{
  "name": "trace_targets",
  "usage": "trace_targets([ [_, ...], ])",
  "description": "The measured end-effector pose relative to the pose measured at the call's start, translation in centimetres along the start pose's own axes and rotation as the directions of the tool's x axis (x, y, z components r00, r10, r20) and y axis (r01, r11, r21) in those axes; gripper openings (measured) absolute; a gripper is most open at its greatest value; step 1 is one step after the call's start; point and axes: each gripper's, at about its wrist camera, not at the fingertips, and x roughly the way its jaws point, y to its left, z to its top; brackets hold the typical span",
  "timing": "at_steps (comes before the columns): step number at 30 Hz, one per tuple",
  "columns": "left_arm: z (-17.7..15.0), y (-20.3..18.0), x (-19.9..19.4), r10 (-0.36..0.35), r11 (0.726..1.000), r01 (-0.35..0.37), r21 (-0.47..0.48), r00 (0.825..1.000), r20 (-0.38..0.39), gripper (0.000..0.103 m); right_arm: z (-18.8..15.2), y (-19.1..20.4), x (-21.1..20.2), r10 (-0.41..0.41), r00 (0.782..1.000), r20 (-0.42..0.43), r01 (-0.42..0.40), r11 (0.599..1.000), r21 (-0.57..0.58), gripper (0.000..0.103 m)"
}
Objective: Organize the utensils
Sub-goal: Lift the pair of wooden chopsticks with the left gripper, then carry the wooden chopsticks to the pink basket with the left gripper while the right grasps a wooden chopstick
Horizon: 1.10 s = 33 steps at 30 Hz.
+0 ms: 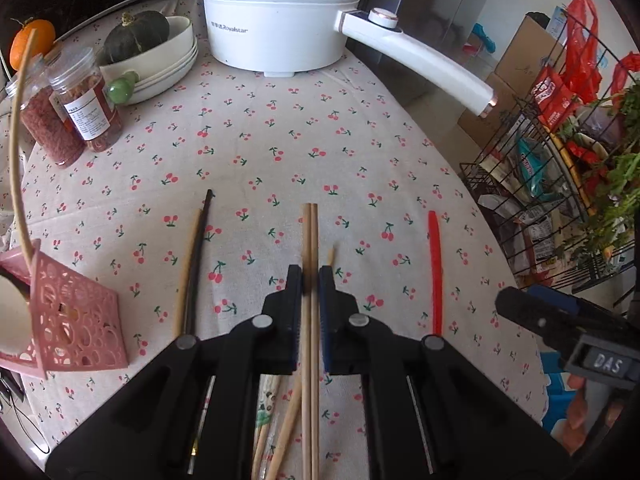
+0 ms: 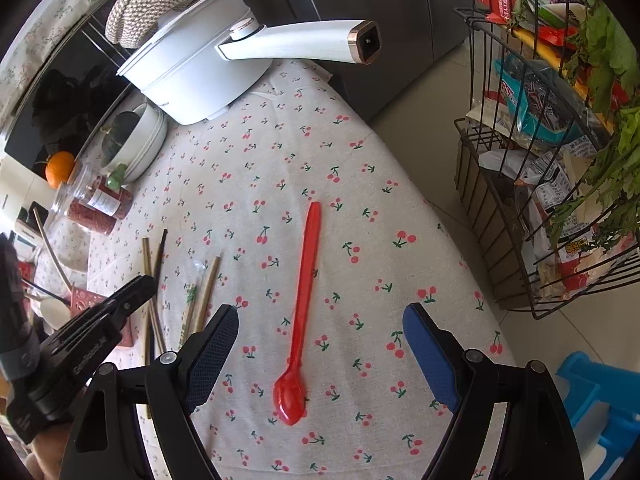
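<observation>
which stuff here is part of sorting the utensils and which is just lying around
Job things:
pair of wooden chopsticks, between the left gripper jaws
red spoon
black chopstick
pink holder

Lying about:
white pot
jars
squash
orange
wire rack

1. Tablecloth (image 1: pixel 280 152): off-white, printed with red cherries on green stems;
2. Spoon (image 2: pixel 304 300): plain red;
3. Paired chopsticks (image 1: pixel 310 240): pale wood; another chopstick (image 1: pixel 198 264) is black;
4. Utensil holder (image 1: pixel 76 320): pink, pierced with a circle pattern;
5. Electric pot (image 1: pixel 280 20): white (rose-gold trim at the handle end);
6. Gripper pads (image 2: pixel 432 360): blue on black arms.
</observation>
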Motion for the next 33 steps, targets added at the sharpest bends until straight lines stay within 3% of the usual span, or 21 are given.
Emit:
trace_targets([
  [8, -4.2, 1.8, -8.7, -0.056, 0.993, 0.040, 0.111, 0.987, 0.148, 0.009, -1.4, 3.7, 1.8, 0.015, 0.998, -0.060, -0.019, 0.998, -0.056, 0.086],
  [18, -7.2, 7.1, -13.1, -0.089, 0.995, 0.079, 0.055, 0.972, 0.218, 0.009, -2.6, 9.6, 6.6, 0.017, 0.988, -0.153, -0.034, 0.994, -0.105, 0.083],
  [22, -7.7, 8.9, -13.9, -0.093, 0.996, 0.089, 0.031, 0.971, 0.222, 0.009, -2.6, 11.5, 8.9, -0.028, 0.983, -0.182, 0.004, 0.992, -0.129, 0.068],
  [23, -7.9, 9.3, -14.1, -0.096, 0.995, 0.093, 0.025, 0.971, 0.221, 0.009, -2.5, 12.1, 9.0, -0.056, 0.987, -0.154, 0.033, 0.988, -0.150, 0.067],
  [25, -8.2, 10.0, -14.5, -0.098, 0.995, 0.096, 0.019, 0.970, 0.224, 0.009, -2.5, 13.2, 9.5, -0.103, 0.984, -0.143, 0.075, 0.979, -0.191, 0.055],
  [29, -8.7, 11.3, -15.0, -0.093, 0.996, 0.094, 0.007, 0.969, 0.228, 0.009, -3.4, 15.2, 10.1, -0.256, 0.962, -0.091, 0.218, 0.928, -0.303, 0.045],
  [33, -8.9, 12.4, -15.4, -0.087, 0.996, 0.093, -0.014, 0.968, 0.236, 0.009, -3.8, 16.0, 10.1, -0.228, 0.969, -0.098, 0.186, 0.929, -0.320, 0.015],
])
